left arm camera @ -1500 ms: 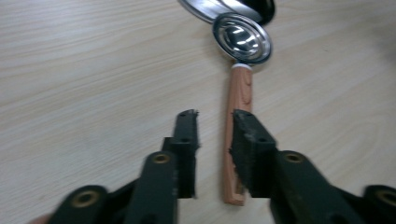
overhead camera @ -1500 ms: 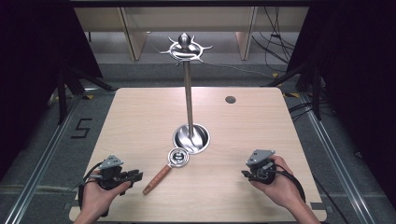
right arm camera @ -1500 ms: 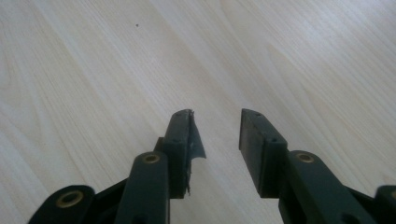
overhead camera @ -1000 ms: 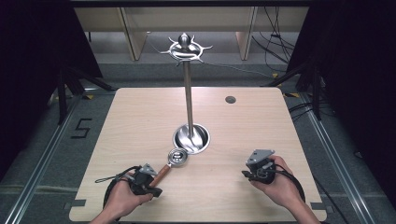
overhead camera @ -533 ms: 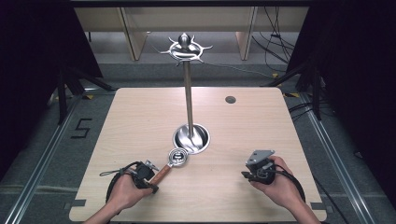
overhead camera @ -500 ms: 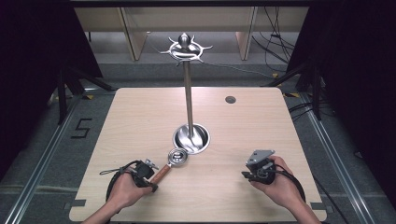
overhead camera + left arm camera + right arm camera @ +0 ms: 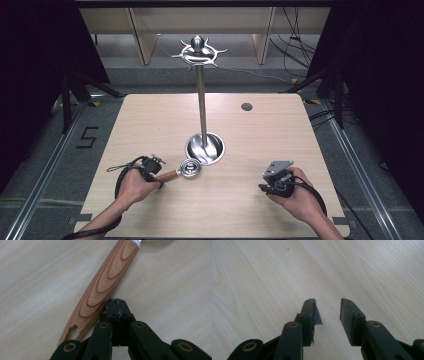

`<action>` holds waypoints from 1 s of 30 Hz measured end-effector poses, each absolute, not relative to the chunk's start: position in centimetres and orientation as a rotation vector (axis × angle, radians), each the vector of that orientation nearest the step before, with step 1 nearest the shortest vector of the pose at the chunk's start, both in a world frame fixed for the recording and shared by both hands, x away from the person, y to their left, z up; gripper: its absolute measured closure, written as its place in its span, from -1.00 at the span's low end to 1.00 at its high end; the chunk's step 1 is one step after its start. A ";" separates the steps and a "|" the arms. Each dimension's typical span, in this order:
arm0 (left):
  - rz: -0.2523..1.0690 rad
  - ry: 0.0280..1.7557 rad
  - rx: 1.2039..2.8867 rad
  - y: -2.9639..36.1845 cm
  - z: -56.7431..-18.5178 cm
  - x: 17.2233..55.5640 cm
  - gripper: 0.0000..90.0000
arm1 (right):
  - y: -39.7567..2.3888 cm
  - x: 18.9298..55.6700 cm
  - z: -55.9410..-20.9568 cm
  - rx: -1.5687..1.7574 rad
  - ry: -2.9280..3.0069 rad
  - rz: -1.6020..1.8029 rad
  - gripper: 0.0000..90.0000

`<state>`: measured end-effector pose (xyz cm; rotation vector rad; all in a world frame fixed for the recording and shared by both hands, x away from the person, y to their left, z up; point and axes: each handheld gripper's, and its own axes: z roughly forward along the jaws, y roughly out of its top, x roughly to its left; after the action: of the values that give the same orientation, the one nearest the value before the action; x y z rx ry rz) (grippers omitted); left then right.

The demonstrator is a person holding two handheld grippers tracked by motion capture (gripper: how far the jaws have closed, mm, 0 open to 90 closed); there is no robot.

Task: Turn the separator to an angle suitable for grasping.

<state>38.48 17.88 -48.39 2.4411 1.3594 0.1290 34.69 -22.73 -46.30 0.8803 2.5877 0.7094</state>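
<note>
on the pale wooden table (image 7: 150,115) lies a strainer (image 7: 184,169): a small round metal bowl with a wood-grain handle (image 7: 105,282) that runs out toward the person's left. it rests just in front of the round base of a tall metal stand (image 7: 202,120), near it but apart from it.

the left gripper (image 7: 150,167) sits at the free end of that handle, low over the table. in the left gripper view its 2 black jaws are pressed flat against each other with nothing between them, and their tip lies right beside the handle's lower flank; whether it touches the wood cannot be told. the handle runs slantwise up the view, engraved letters along its side, a notch at its near end.

the right gripper (image 7: 276,181) is held well apart, over the table's right front area. in the right gripper view (image 7: 327,305) its jaws have just been opening and stand a little apart, with only bare wood behind the gap. a torn flap of black padding hangs off the inner face of 1 jaw.

a small dark round spot (image 7: 246,106) marks the far right part of the table top.
</note>
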 end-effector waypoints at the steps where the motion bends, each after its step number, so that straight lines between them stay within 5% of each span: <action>1: 0.152 1.351 2.450 18.2 -48.2 39.6 0.99 | -22.8 34.8 -46.3 0.867 2.587 0.711 0.45; 13: 0.238 1.442 2.432 17.9 -47.4 45.4 0.99 | -22.8 34.8 -46.3 0.868 2.620 0.688 0.43; 18: 0.249 1.557 2.301 17.4 -47.9 47.1 0.99 | -22.9 34.9 -46.3 0.864 2.624 0.689 0.42; 30: 0.274 1.593 2.234 16.5 -48.0 48.6 0.99 | -23.1 34.8 -46.3 0.890 2.630 0.700 0.40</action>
<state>48.59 16.52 -48.01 2.2336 1.5933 0.2737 34.78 -23.10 -46.27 0.8904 2.6302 0.6996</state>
